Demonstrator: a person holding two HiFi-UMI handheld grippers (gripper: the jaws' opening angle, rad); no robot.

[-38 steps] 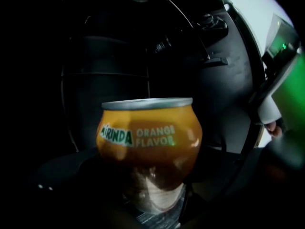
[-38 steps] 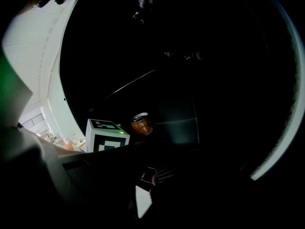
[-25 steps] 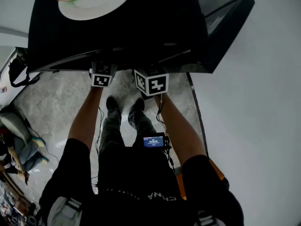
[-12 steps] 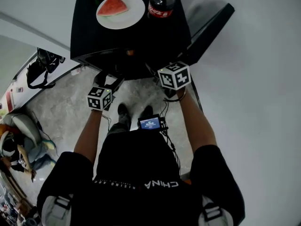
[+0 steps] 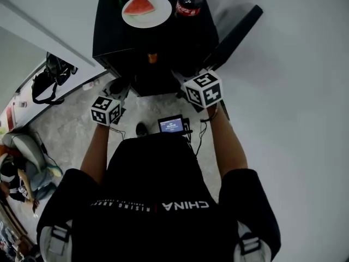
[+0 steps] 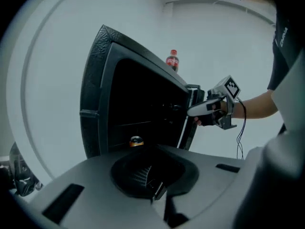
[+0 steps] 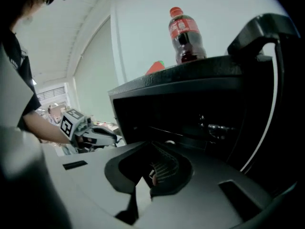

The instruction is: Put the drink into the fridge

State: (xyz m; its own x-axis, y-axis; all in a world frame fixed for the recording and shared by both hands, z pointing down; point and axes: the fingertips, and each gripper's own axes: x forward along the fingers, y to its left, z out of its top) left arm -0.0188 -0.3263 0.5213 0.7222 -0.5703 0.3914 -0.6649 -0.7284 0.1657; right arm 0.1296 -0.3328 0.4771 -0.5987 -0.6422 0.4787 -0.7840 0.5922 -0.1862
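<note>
Already, a small orange-topped can sat inside the open black mini fridge, with a red-capped cola bottle on top. The left gripper and right gripper hovered before it, jaws together, gripping nothing.

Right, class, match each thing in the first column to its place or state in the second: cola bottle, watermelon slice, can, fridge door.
Column one:
1 cola bottle
2 watermelon slice
3 can
4 fridge door

Column two:
A inside the fridge
B on the white plate
C swung open
D standing on the fridge top, beside the plate

Pairs: 1-D, 2-B, 3-A, 4-C
</note>
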